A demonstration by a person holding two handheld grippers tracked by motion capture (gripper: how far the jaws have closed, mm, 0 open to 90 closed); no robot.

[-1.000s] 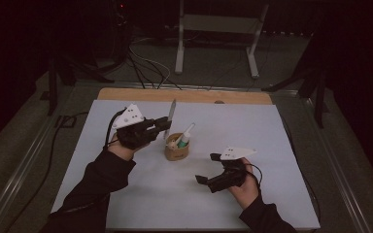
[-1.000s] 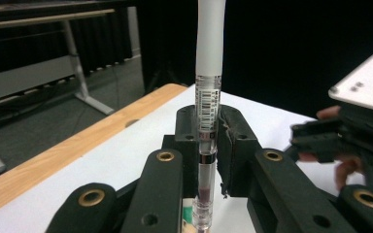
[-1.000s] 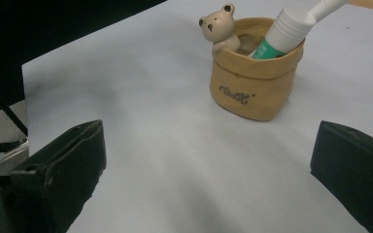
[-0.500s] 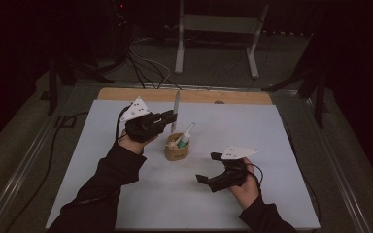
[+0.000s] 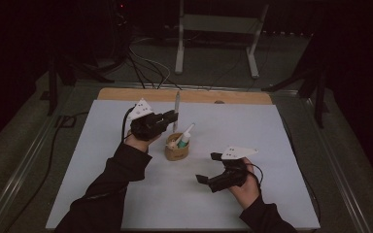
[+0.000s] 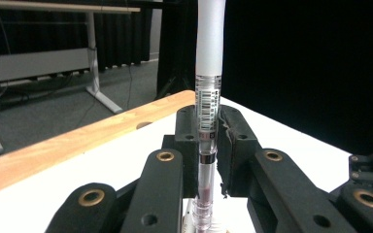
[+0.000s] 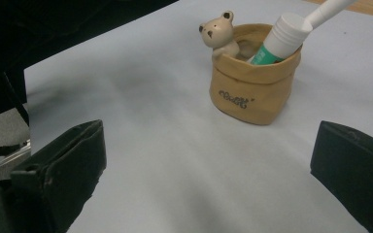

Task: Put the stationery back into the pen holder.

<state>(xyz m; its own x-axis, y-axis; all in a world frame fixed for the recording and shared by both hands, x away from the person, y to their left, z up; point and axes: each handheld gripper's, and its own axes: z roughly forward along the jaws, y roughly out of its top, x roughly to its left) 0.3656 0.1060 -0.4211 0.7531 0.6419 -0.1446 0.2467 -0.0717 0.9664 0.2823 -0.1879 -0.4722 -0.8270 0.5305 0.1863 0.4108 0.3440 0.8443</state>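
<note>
- The left gripper [image 5: 174,116] is clamping a pen [image 5: 177,106] between its pads; the pen is standing close to upright, its long axis running up and down, its pale cap end rising above the jaws and its clear lower barrel hanging below them.
- Taking the pen holder [image 5: 177,151], a small tan pouch-shaped cup on the white table [image 5: 102,160], as the landmark: the pen is hanging just behind and slightly left of the holder, apart from it, its lower tip not yet over the opening. As I judge it, the coming move is depending on bringing that tip over the mouth and lowering it along the pen's own axis.
- Inside the holder a green-and-white tube [image 5: 184,138] and a white stick [image 5: 188,130] are already leaning to the right, so the free room is lying toward the holder's left side.
- The right gripper [image 5: 209,167] is resting to the right and in front of the holder, well apart from it, its jaws standing wide with nothing between them; the left hand is the nearer one.
- The left gripper view is showing the barcode label on the pen [image 6: 207,104] and the pads squeezing its barrel. The right gripper view is showing the little bear figure [image 7: 218,34] on the holder's [image 7: 252,92] rim.
</note>
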